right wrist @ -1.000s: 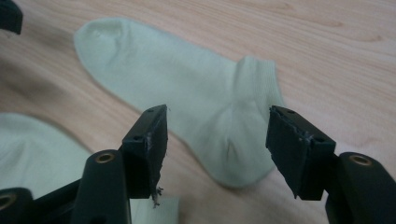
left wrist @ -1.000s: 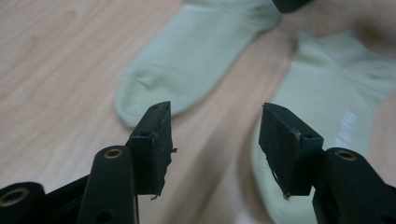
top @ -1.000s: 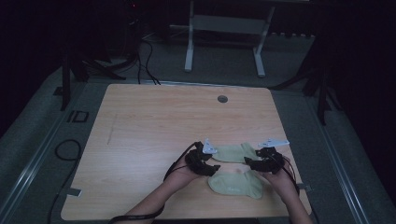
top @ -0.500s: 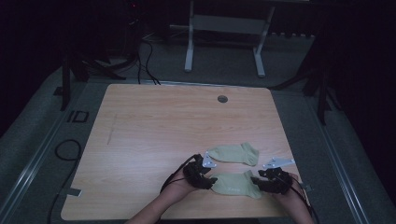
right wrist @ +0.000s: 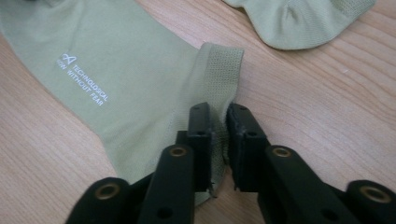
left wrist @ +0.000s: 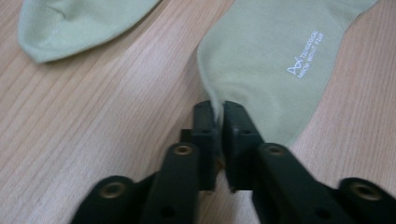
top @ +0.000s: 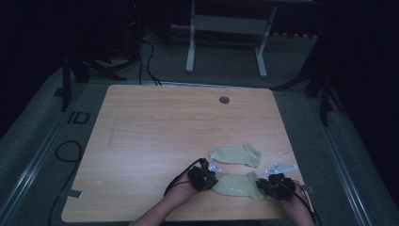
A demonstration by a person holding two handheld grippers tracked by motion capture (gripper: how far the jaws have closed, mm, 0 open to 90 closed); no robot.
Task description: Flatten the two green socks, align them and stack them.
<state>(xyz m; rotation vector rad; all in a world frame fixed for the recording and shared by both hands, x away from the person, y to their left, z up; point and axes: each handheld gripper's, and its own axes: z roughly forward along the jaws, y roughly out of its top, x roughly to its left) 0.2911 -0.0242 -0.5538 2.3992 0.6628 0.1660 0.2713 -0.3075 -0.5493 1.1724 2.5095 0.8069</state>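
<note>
Lower centre, high view: left gripper (top: 203,176), forearm entering from bottom edge, jaws pinched on toe end of near sock (top: 235,184). Lower right: right gripper (top: 277,185) clamps its cuff. 2nd sock (top: 235,155) lies flat just above on table (top: 155,136).

dim room | wooden table (top: 155,141) | grey carpet floor (top: 37,141) | white frame stand (top: 226,28)

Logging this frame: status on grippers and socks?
Left gripper shut on near sock. Right gripper shut on its cuff end. Far sock lies apart. Nothing in the way.
</note>
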